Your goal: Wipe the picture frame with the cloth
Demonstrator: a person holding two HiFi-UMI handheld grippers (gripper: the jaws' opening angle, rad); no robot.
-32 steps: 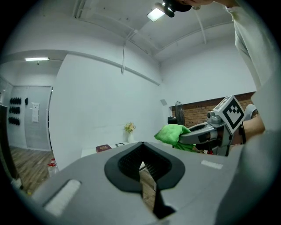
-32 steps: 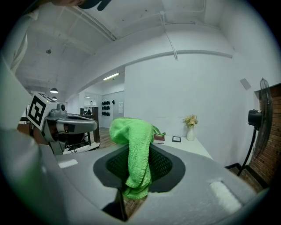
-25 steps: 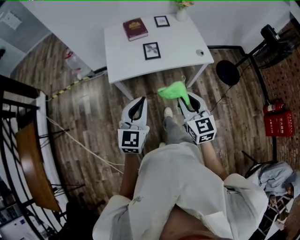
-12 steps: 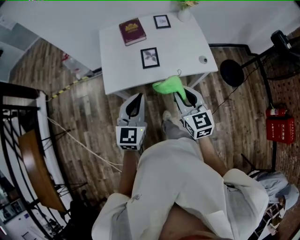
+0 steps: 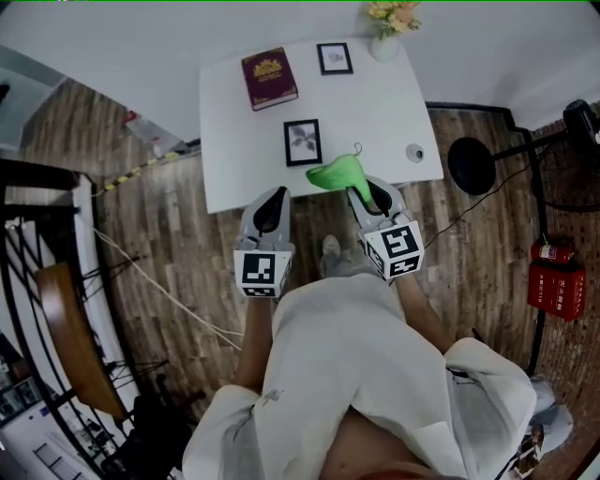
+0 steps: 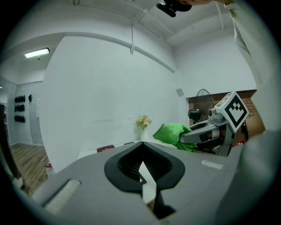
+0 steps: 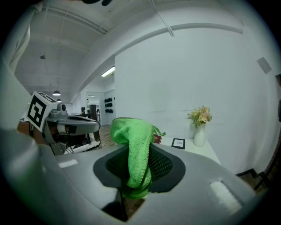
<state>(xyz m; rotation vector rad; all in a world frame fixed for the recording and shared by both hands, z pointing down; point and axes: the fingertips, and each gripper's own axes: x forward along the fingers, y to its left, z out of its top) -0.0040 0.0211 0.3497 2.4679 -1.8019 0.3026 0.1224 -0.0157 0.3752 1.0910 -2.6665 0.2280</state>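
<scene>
White table (image 5: 375,117) on wood-plank floor (image 5: 169,244), against a white wall (image 5: 112,28). Right gripper (image 5: 364,190) clamps the green cloth (image 5: 333,175); left gripper (image 5: 275,195) is closed and empty.

- A bright green terry cloth (image 7: 131,137) is seen pinched between the closed jaws of the grey plastic right gripper (image 7: 136,175), bunched up top and drooping over the front.
- The grey left gripper (image 7: 94,127), marker cube on its back, is spotted off to the left, held level.
- Further back, a white table (image 7: 202,151) can be made out, with a small black-framed picture (image 7: 178,143), a dark red book (image 7: 157,139) and a white vase of flowers (image 7: 200,125) set on it.
</scene>
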